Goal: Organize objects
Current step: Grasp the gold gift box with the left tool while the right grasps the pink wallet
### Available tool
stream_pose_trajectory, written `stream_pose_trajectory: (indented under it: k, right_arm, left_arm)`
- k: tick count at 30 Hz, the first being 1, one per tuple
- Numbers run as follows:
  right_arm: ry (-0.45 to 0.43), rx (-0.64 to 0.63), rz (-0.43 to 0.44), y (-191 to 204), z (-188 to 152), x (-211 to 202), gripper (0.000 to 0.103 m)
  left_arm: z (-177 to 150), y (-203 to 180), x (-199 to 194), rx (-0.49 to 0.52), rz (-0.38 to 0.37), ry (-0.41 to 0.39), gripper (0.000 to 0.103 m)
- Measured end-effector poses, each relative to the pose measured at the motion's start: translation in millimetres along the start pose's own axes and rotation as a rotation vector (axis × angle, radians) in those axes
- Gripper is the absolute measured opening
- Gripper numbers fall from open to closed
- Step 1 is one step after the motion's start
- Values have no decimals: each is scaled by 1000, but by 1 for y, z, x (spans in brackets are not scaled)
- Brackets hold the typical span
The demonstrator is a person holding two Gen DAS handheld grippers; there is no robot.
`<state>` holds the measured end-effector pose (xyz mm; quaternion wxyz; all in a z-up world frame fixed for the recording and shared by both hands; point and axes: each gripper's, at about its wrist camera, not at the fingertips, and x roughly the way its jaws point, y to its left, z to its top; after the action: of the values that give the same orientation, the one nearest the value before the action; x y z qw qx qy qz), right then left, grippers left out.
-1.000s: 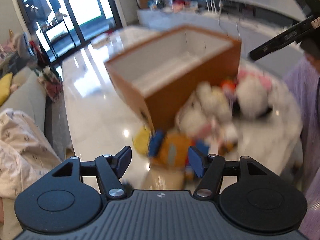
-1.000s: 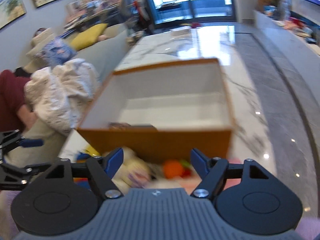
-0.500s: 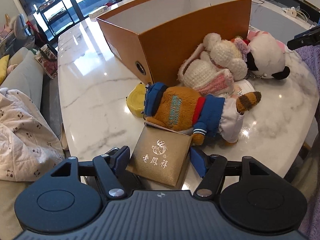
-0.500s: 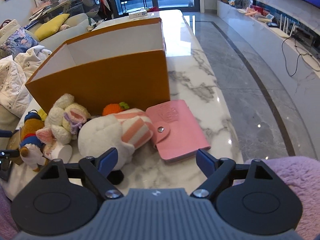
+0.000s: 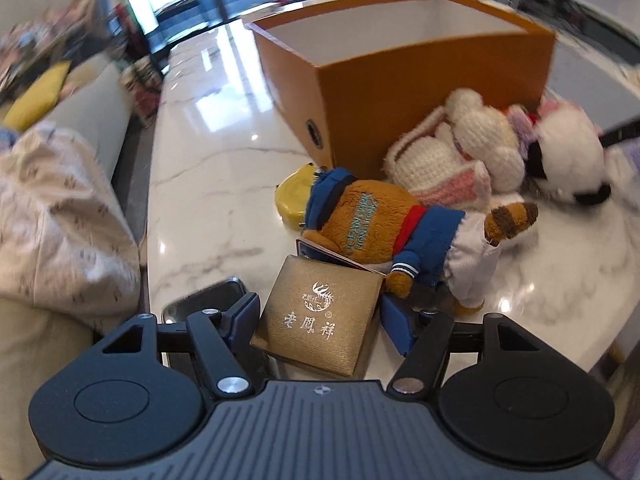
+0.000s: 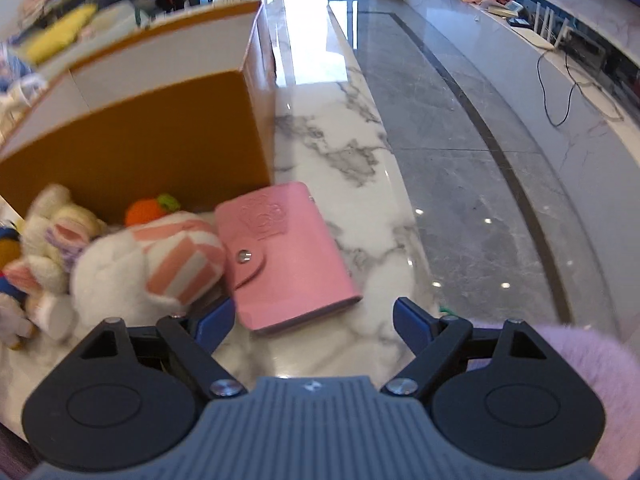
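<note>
Left gripper (image 5: 318, 322) jaws wide, just opened further, straddling gold box (image 5: 320, 320), pads not pressing. Right gripper (image 6: 310, 322) wide, empty, before pink wallet (image 6: 286, 256). Plush toys blurred by orange box (image 5: 420, 80).

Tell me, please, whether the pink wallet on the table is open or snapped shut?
Shut. The pink wallet lies flat on the marble table, with its tab folded over the front and fastened at the metal snap.

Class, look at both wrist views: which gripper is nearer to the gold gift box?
Left. The left gripper has its open jaws on either side of the gold gift box. The right gripper is open in front of the pink wallet, where the box is out of view.
</note>
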<state>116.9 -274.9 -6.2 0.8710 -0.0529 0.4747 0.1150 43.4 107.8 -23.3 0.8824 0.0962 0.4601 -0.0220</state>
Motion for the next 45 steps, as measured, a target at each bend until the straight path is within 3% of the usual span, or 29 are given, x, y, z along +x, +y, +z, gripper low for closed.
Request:
stream_pose_trajectory:
  k: [4, 5, 6, 7, 10, 13, 14, 16, 17, 18, 24, 29, 35, 39, 45]
  right_arm:
    - [43, -104, 31, 10, 8, 12, 91]
    - [60, -132, 28, 11, 9, 15, 91]
    - [75, -160, 22, 14, 10, 19, 92]
    - [83, -179, 20, 16, 11, 22, 92]
    - [110, -219, 35, 18, 18, 32, 94]
    - [114, -238, 46, 19, 25, 38, 96]
    - [115, -238, 51, 18, 25, 39, 97]
    - [123, -220, 66, 15, 24, 42, 97]
    - [125, -206, 75, 13, 23, 43, 97]
    - [122, -190, 82, 11, 23, 43, 98]
    - [99, -180, 76, 13, 21, 41, 98]
    - [85, -172, 73, 14, 19, 41, 99]
    - [77, -172, 74, 14, 19, 42, 98]
    - [57, -190, 83, 17, 16, 36, 81]
    - [84, -146, 102, 11, 14, 31, 79]
  left_arm:
    - [0, 12, -19, -158, -44, -32, 74]
    - [1, 13, -26, -173, -58, -54, 38]
    - [2, 14, -35, -180, -71, -95, 9]
    - [6, 16, -43, -196, -68, -115, 9]
    - [18, 21, -56, -227, -83, -129, 9]
    - [25, 18, -52, -183, -79, -77, 9]
    - [27, 15, -49, -151, -75, -55, 16]
    - [26, 7, -44, -106, -57, -25, 39]
    - [23, 5, -41, -96, -51, -4, 65]
    - [21, 4, -38, -99, -43, 20, 75]
    - [4, 14, -17, -259, -7, 119, 76]
    - [-6, 16, -9, -401, 41, 113, 80]
    - [-11, 11, -4, -464, 63, 133, 80]
    - [-13, 10, -3, -476, 83, 121, 75]
    - [-17, 13, -7, -507, 59, 97, 74]
